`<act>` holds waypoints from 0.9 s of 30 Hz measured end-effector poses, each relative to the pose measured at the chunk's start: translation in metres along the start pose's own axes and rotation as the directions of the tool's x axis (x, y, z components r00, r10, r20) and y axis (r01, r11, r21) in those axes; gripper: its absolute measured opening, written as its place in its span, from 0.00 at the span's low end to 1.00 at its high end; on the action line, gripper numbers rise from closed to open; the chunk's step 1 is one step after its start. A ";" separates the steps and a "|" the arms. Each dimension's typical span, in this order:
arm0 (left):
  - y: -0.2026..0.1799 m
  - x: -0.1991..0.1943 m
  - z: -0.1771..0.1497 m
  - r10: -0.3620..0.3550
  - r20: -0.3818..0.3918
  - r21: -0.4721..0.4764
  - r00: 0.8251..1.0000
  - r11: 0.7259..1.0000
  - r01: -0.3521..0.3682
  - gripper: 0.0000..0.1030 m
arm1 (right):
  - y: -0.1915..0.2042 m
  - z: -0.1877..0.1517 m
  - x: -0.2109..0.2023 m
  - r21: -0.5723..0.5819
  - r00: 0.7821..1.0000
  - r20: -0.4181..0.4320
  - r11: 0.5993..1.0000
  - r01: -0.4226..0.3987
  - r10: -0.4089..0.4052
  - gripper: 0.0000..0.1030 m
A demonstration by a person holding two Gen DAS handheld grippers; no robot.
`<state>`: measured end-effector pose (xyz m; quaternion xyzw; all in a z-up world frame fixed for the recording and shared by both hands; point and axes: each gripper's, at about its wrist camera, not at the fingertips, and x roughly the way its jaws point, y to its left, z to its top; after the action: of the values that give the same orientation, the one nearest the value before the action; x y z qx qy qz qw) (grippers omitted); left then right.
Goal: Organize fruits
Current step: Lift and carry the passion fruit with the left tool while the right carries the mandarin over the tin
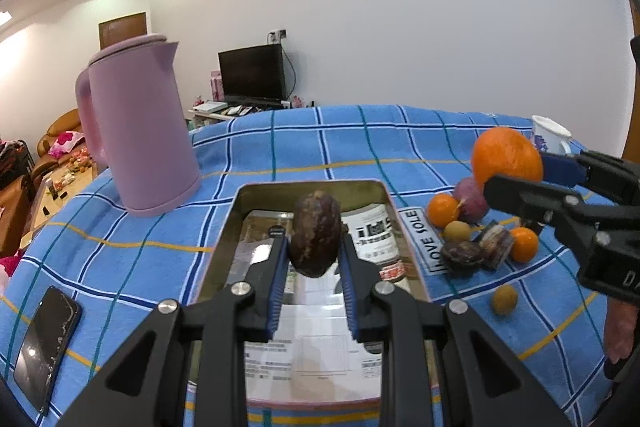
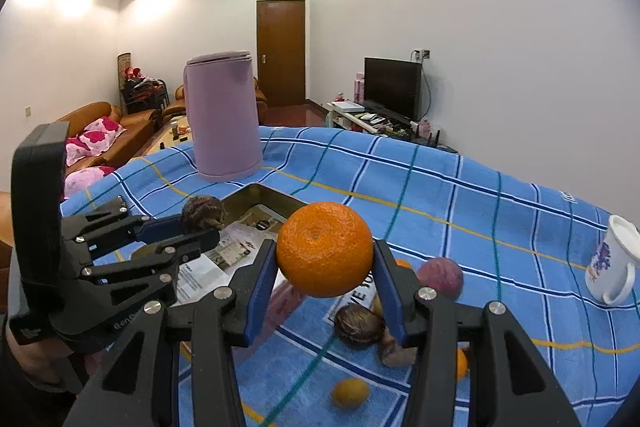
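My left gripper [image 1: 315,247] is shut on a wrinkled dark brown fruit [image 1: 316,233], held over the gold metal tin [image 1: 224,227] lined with printed paper. My right gripper [image 2: 325,259] is shut on a big orange [image 2: 325,249], lifted above the blue checked cloth to the right of the tin. In the left wrist view that orange [image 1: 506,155] hangs above a heap of fruit: a purple fruit [image 1: 470,199], small oranges [image 1: 442,209], brown wrinkled ones [image 1: 462,254] and a small tan one [image 1: 504,299]. The left gripper [image 2: 202,223] with its brown fruit [image 2: 202,213] shows at the left in the right wrist view.
A tall pink kettle [image 1: 138,131] stands behind the tin on the left. A black phone [image 1: 46,345] lies near the cloth's left front edge. A white mug [image 2: 614,261] stands at the right of the table. A person's hand [image 1: 620,331] holds the right gripper.
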<state>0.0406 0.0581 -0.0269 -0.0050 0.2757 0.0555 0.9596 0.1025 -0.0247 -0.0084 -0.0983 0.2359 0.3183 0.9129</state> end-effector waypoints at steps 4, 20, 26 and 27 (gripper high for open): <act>0.009 0.005 0.002 0.001 -0.015 -0.010 1.000 1.000 -0.001 0.25 | 0.009 0.006 0.008 -0.018 1.000 -0.009 1.000 -0.015 0.015 0.48; 0.033 0.023 0.007 0.001 -0.070 -0.028 0.998 1.000 -0.003 0.25 | 0.025 0.007 0.059 -0.018 0.992 -0.105 0.998 -0.066 0.063 0.48; 0.042 0.030 0.008 0.007 -0.092 -0.030 0.996 1.000 -0.009 0.25 | 0.029 0.006 0.074 -0.027 0.988 -0.134 0.997 -0.075 0.071 0.48; 0.043 0.030 0.008 0.006 -0.095 -0.027 0.995 1.000 -0.009 0.25 | 0.030 0.006 0.077 -0.026 0.988 -0.137 0.997 -0.076 0.072 0.48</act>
<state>0.0655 0.1043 -0.0358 -0.0195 0.3203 0.0626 0.9451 0.1386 0.0411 -0.0423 -0.1248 0.2960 0.3483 0.8806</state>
